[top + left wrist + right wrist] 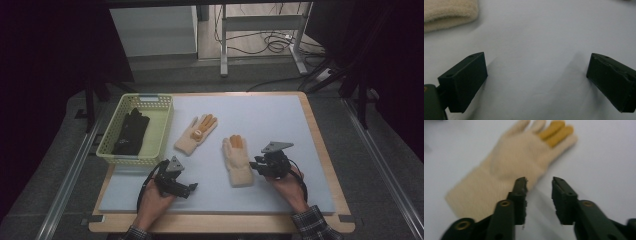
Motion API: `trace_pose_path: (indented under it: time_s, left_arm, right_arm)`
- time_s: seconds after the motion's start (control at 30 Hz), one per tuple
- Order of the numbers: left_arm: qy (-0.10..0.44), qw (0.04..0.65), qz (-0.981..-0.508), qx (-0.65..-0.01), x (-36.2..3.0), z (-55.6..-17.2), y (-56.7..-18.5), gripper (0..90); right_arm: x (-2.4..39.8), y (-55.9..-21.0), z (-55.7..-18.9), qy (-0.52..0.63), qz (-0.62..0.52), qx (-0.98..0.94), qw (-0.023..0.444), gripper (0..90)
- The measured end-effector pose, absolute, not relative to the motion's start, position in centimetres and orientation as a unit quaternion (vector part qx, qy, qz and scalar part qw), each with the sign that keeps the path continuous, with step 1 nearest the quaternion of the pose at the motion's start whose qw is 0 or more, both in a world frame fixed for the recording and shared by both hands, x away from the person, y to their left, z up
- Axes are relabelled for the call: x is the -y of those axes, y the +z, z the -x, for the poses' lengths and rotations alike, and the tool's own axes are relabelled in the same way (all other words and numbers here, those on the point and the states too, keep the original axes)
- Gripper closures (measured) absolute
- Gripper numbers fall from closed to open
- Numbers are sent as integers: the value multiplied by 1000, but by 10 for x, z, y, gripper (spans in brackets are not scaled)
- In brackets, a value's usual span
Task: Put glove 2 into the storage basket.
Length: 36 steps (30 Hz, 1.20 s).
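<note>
Right gripper (539,195) jaws apart beside near cream glove (506,167) | left gripper (536,80) wide, idle | black glove (131,131) in basket (162,127); both cream gloves left.

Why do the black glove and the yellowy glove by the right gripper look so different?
The black glove is dark all over; the cream glove is pale with orange fingers. The black glove lies inside the green basket; the cream glove lies flat on the white mat, beside the right gripper. Both point their fingers away from the person.
</note>
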<state>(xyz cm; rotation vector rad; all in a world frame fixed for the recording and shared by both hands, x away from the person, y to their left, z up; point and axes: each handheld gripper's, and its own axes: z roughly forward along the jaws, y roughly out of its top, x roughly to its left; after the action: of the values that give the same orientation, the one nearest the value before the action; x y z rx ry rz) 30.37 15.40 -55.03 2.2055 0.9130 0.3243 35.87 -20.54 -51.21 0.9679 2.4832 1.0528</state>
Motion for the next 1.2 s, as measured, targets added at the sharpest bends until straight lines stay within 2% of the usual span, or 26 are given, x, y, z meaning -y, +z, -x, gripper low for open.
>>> trace_pose_path:
  time_s: [0.1,0.2,0.53,0.73,0.93,1.2]
  left_arm:
    - [126,358,-855,-354,-154,-304,-550,32]
    - [126,358,-855,-354,-154,-304,-550,32]
    - [125,358,-855,-354,-154,-304,-550,32]
    - [125,358,-855,-354,-154,-304,-550,32]
    - [125,358,-855,-354,-154,-304,-550,32]
    - [125,358,-855,-354,-154,-304,-550,32]
  right_arm:
    - [211,-521,-353,368,-326,-861,128,761]
    - [211,-525,-346,375,-314,-864,121,802]
    - [200,-530,-334,390,-285,-870,99,800]
    - [200,-517,-343,392,-297,-861,128,678]
    - [181,-509,-361,399,-303,-856,126,536]
    - [138,-505,-388,406,-299,-858,99,470]
